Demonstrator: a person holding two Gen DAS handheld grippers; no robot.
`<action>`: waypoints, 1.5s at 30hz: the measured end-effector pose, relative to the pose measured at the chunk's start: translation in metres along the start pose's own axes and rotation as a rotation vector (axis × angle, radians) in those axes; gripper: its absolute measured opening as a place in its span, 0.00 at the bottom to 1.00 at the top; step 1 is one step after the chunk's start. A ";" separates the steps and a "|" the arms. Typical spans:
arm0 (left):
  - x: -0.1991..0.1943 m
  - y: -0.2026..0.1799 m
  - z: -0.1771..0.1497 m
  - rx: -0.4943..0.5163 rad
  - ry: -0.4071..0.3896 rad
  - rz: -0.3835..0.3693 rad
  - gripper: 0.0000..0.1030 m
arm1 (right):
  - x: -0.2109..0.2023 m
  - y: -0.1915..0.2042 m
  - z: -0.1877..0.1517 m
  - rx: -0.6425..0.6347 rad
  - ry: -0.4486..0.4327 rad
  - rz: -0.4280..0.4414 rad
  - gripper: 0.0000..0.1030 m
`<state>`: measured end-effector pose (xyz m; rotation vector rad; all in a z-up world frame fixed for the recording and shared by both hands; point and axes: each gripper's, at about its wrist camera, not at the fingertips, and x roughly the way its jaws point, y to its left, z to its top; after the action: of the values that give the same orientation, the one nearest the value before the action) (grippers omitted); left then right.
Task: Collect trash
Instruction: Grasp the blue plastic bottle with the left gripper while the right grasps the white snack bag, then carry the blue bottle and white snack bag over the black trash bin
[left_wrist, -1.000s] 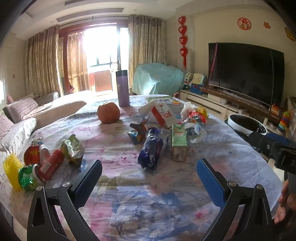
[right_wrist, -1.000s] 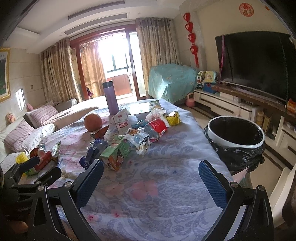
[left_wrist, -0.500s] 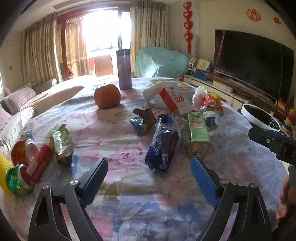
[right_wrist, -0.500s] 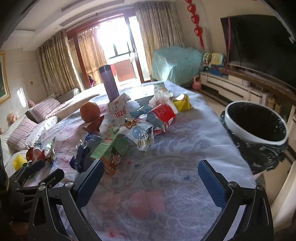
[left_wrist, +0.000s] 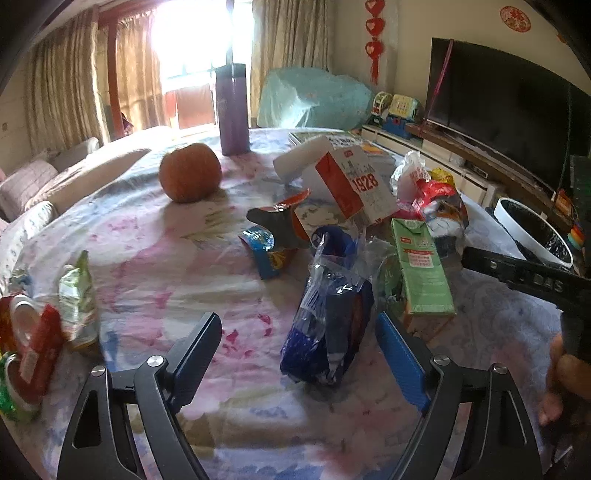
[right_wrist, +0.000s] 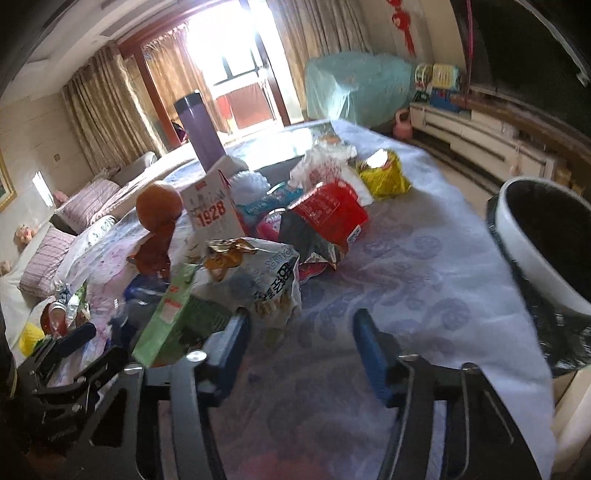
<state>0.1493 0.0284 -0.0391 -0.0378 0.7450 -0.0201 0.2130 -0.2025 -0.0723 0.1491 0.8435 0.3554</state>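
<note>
blue bag (left_wrist: 327, 317) btwn open l gripper (left_wrist: 299, 339) fingers.

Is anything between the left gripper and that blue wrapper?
Nothing visible. The left gripper is open, and the blue wrapper lies just ahead between its fingers, with only bare tablecloth before it. The green carton sits beside it.

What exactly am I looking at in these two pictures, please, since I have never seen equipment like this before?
No robot here: a person holds a two-finger tool in each hand, each carrying a wide-angle camera looking along its fingers. One picture comes from the left gripper, the other from the right gripper. Both are open and hold nothing. On the table lie wrappers and cartons: a blue wrapper, a green carton, a red snack bag, plus an orange fruit and a purple flask. The trash bin stands beside the table.
</note>
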 end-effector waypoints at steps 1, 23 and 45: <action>0.003 0.000 0.000 0.003 0.010 -0.010 0.77 | 0.004 0.000 0.002 0.005 0.011 0.009 0.42; -0.043 -0.020 0.008 0.045 -0.107 -0.153 0.18 | -0.056 -0.022 -0.007 0.032 -0.078 0.034 0.01; -0.004 -0.105 0.037 0.204 -0.031 -0.329 0.18 | -0.120 -0.119 -0.017 0.135 -0.133 -0.135 0.01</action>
<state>0.1710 -0.0750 -0.0054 0.0340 0.6963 -0.4079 0.1562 -0.3568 -0.0311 0.2376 0.7415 0.1593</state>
